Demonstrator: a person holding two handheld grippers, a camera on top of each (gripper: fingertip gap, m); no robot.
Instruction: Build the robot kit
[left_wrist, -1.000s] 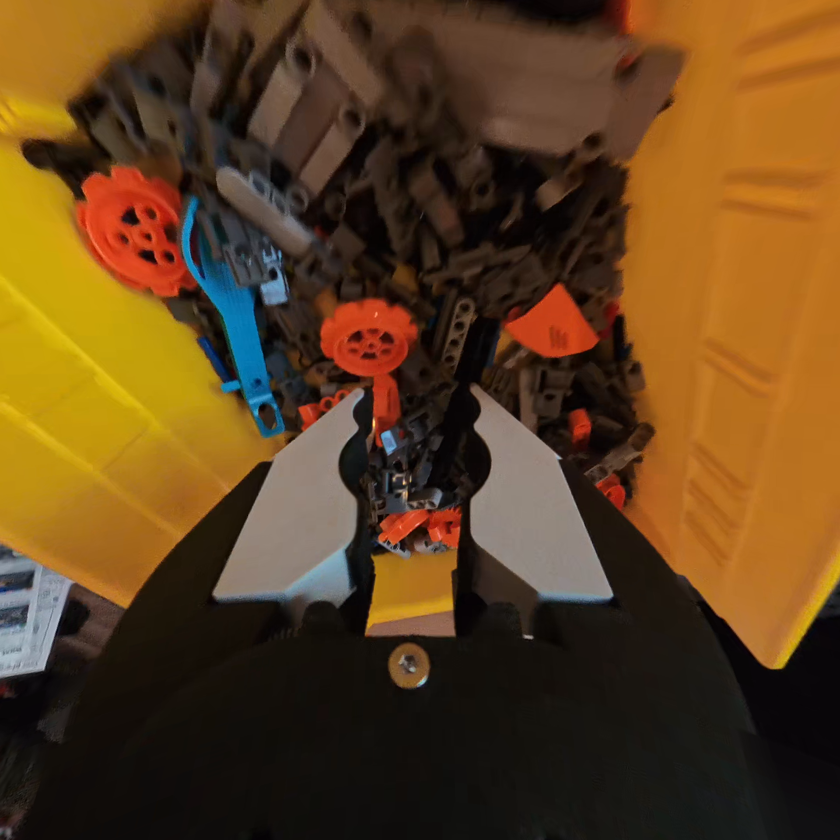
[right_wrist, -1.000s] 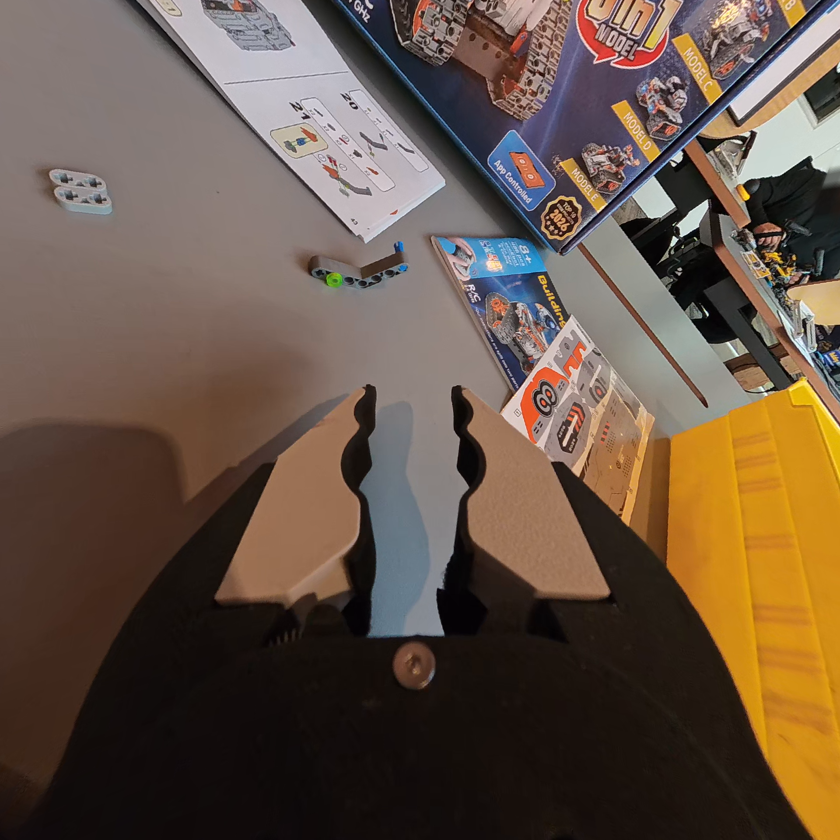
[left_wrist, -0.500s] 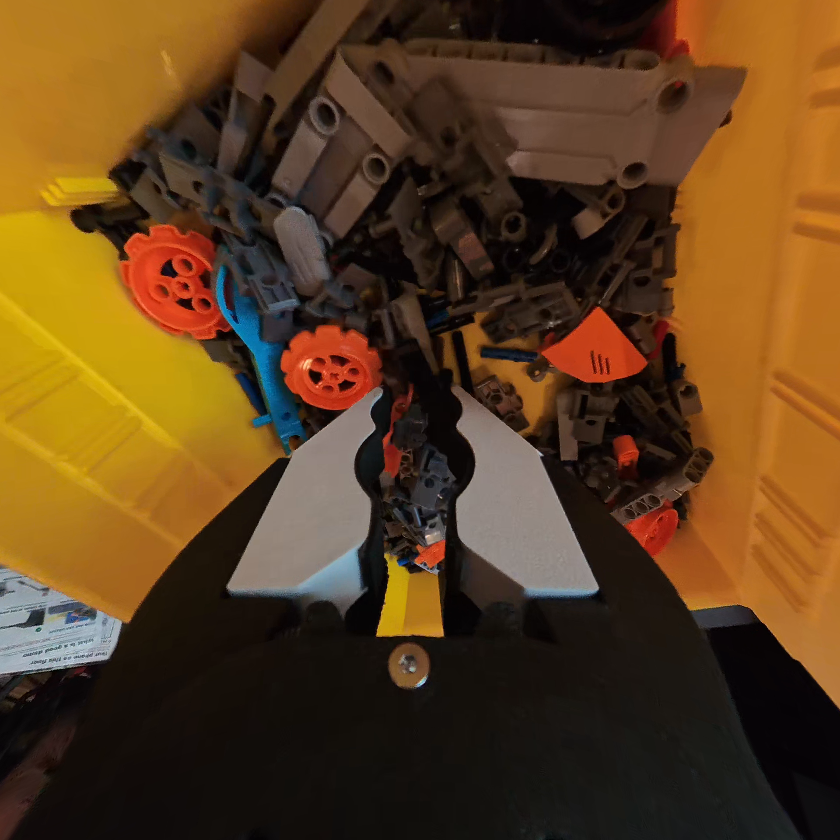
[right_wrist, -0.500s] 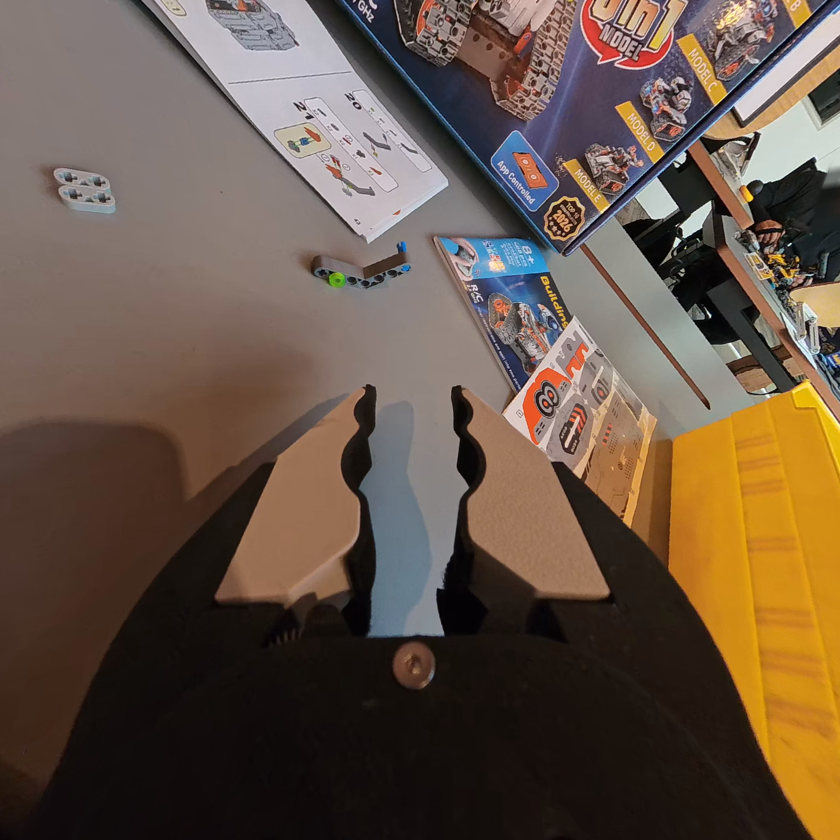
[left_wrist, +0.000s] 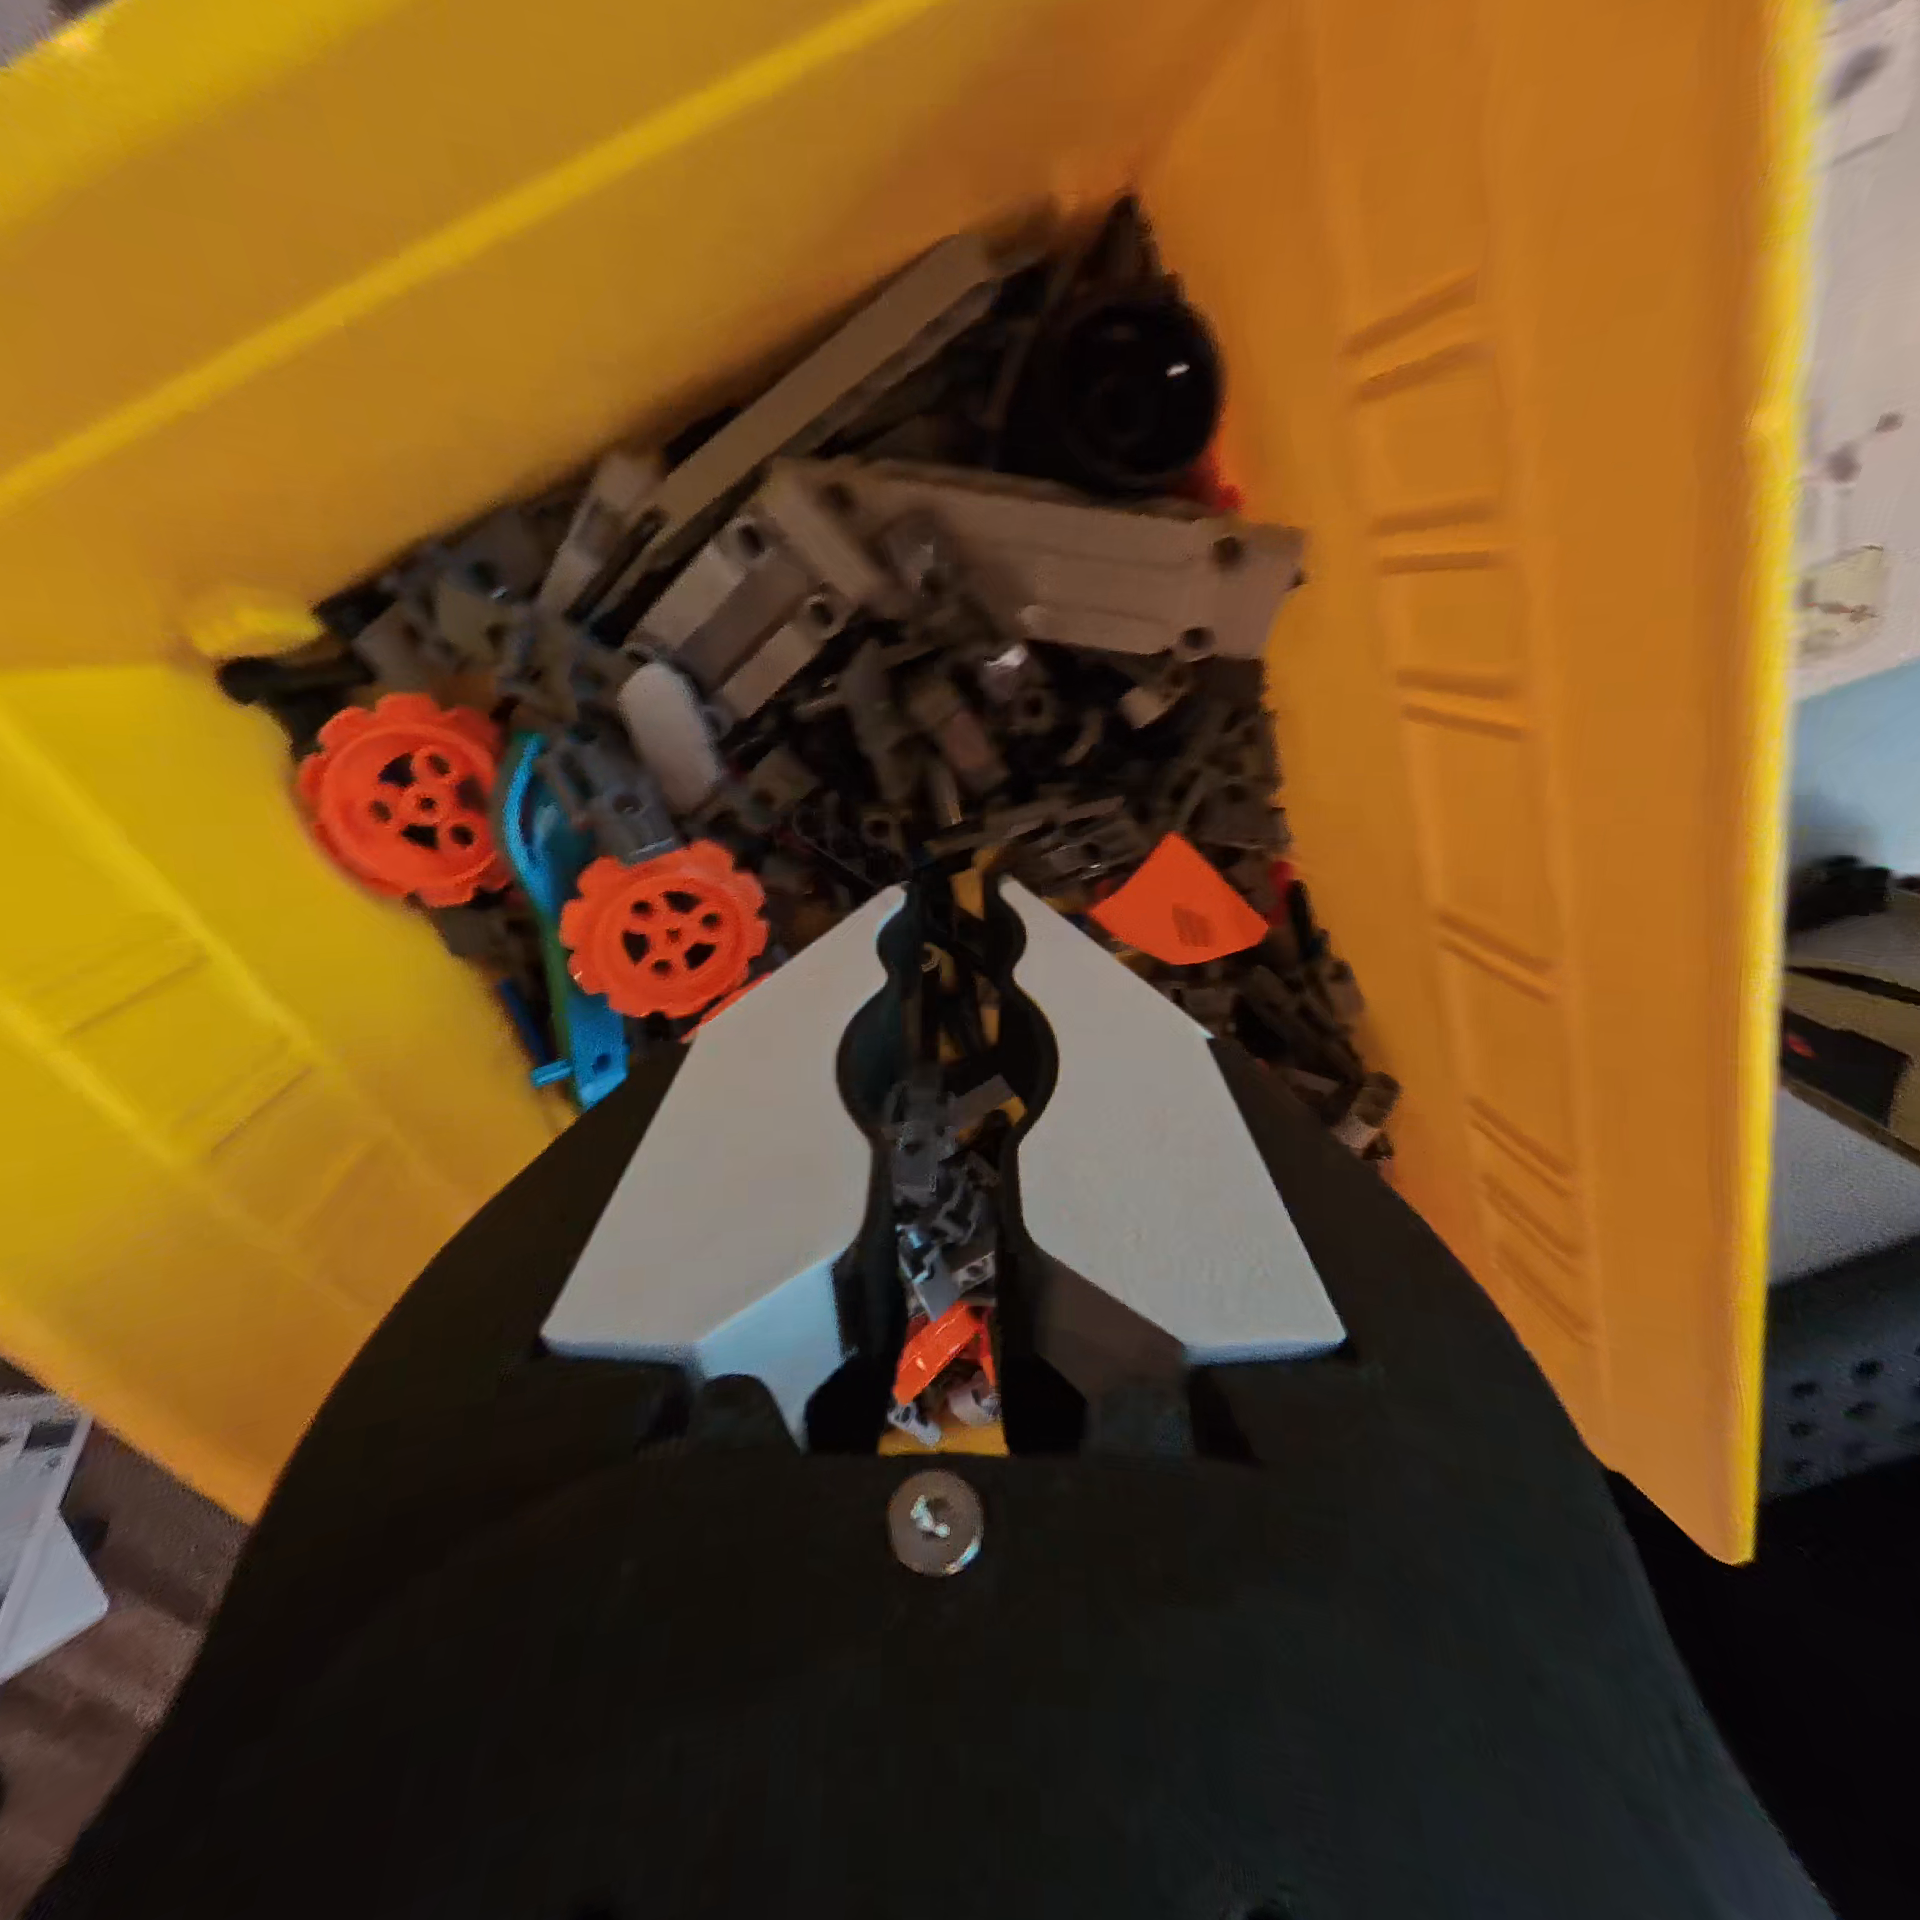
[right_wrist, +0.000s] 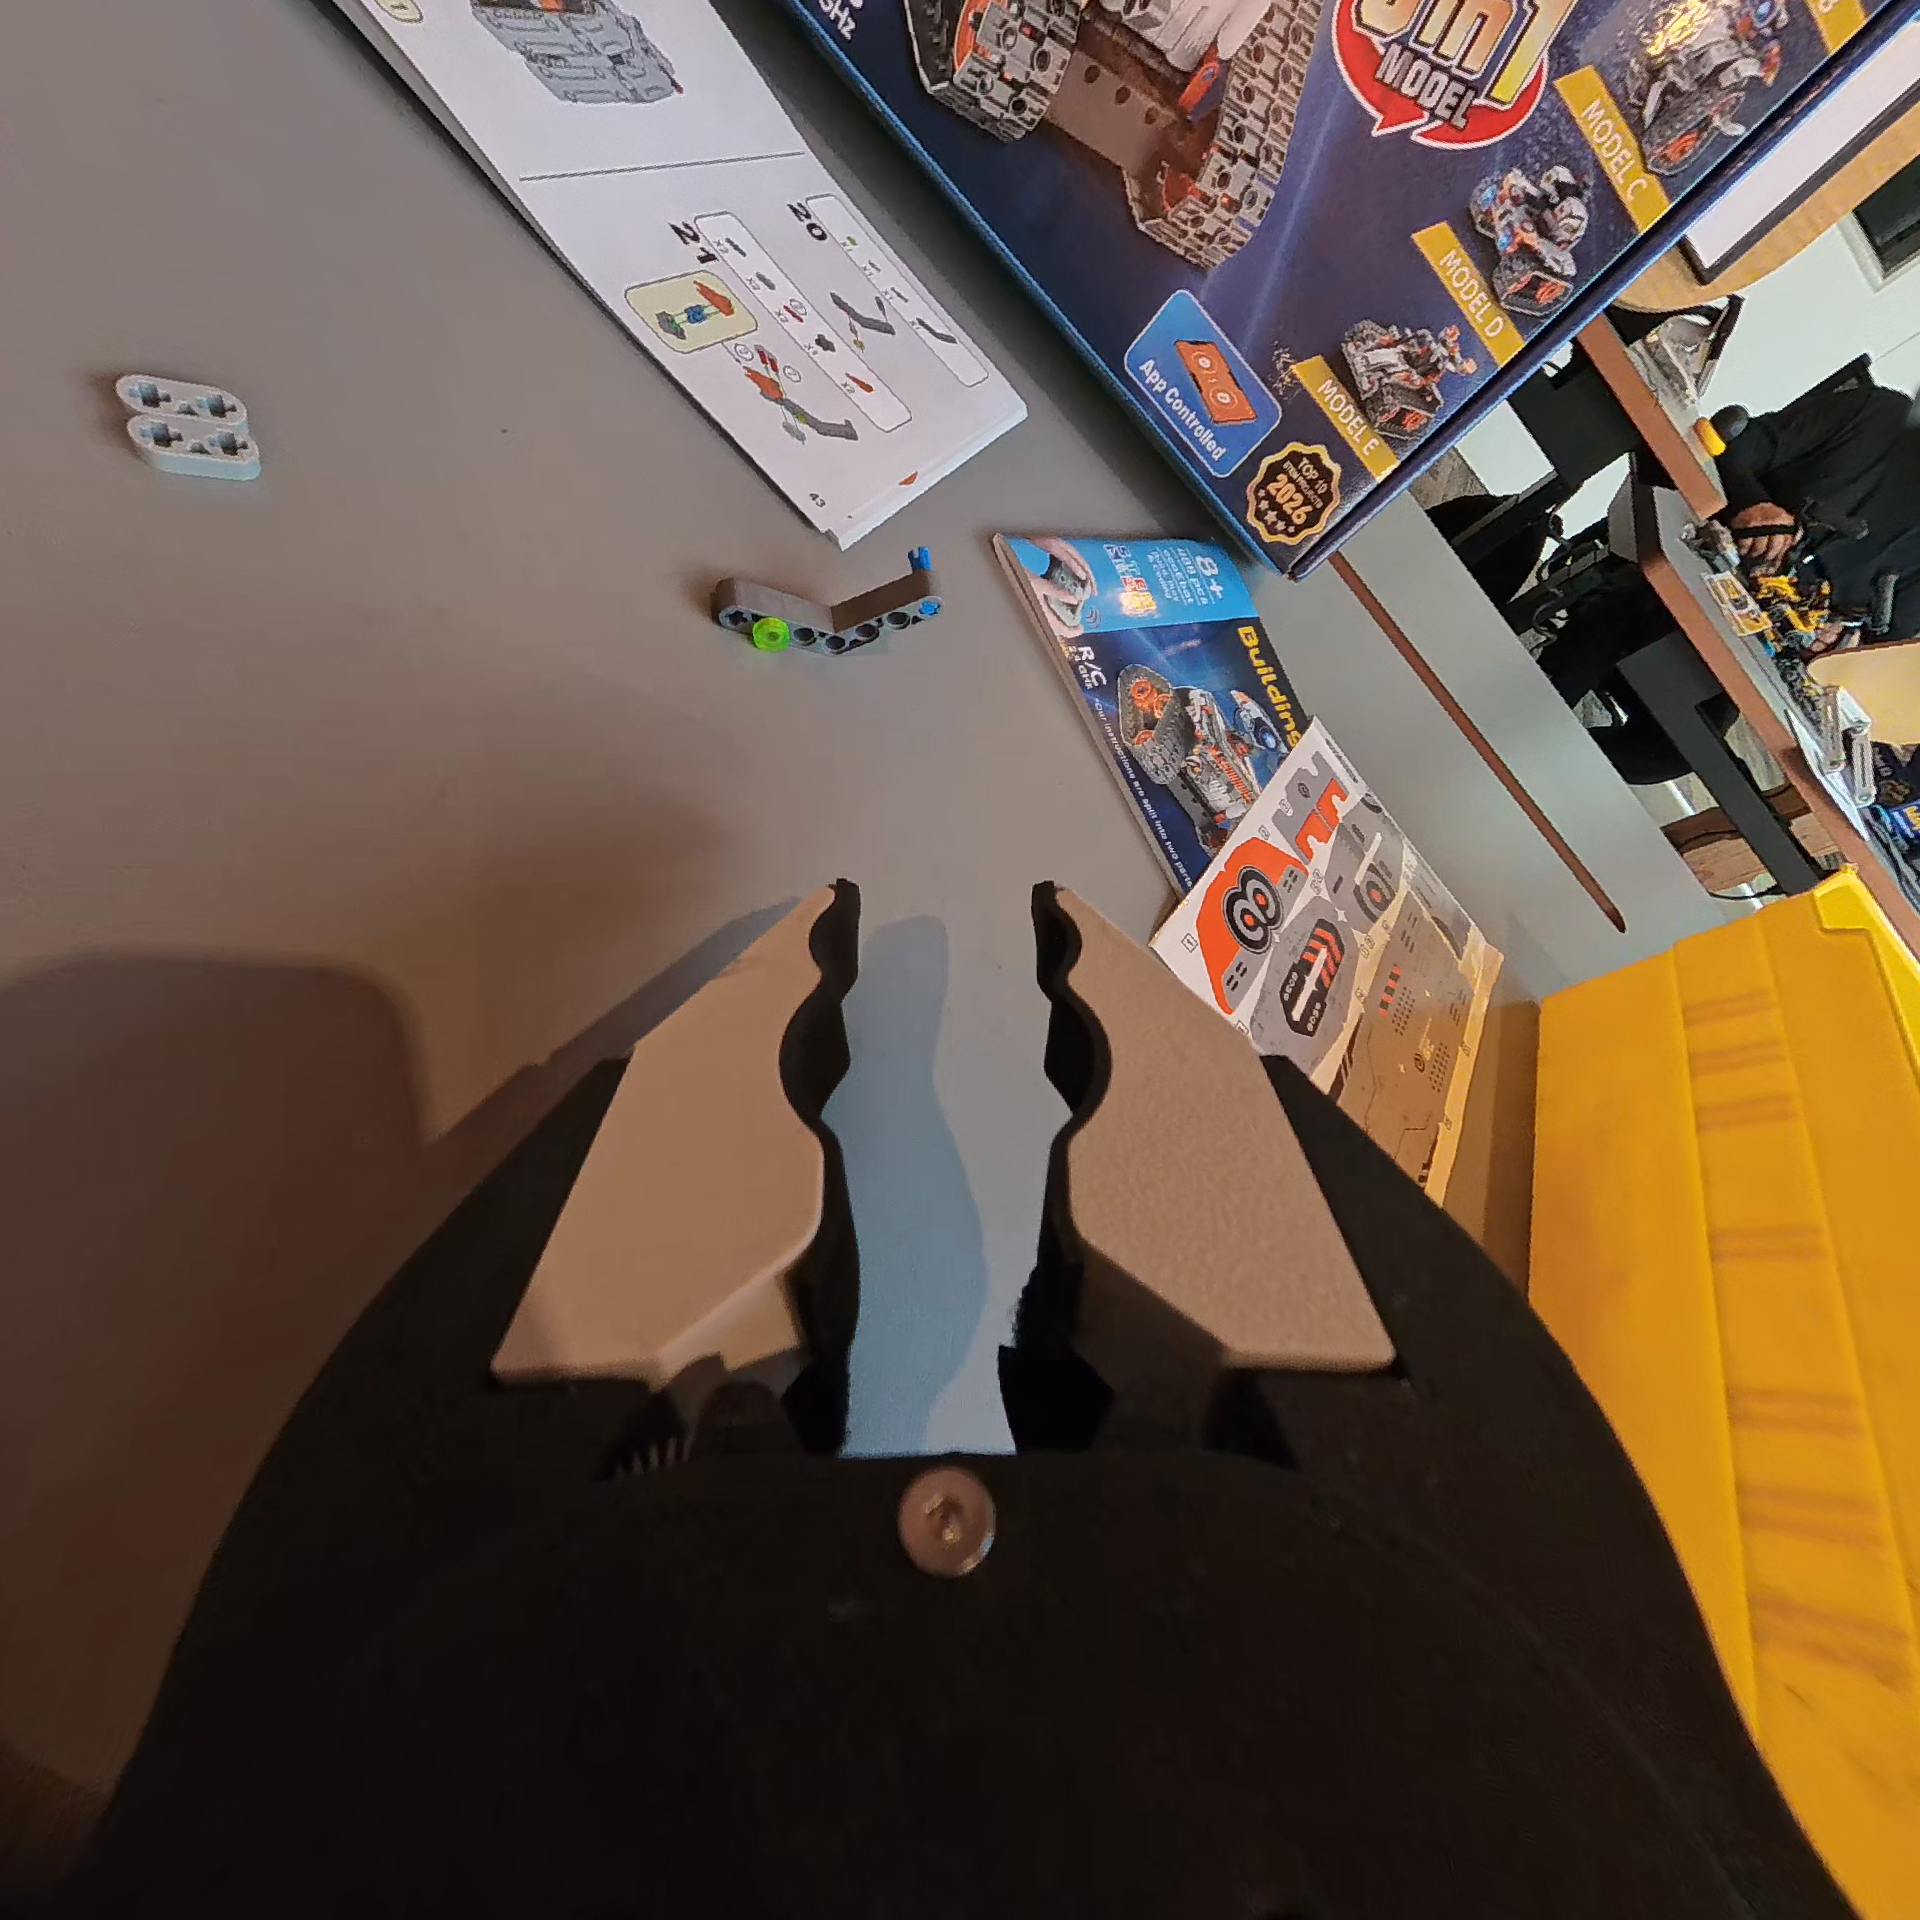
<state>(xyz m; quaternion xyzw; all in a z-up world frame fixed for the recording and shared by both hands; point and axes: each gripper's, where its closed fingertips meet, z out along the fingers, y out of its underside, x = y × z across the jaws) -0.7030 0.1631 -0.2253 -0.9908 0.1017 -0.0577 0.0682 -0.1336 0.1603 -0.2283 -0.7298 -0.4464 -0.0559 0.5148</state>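
Your left gripper is nearly closed on a thin black piece mid-bin (blurry, can't confirm it's held); lift slowly. Right gripper gapes empty over the table.

The left gripper has a big round black body. Its two fingers are pale grey wedges with wavy black inner edges. One shiny silver screw sits in the middle. The right gripper looks the same: black body, greyish fingers, wavy black edges, one silver screw.
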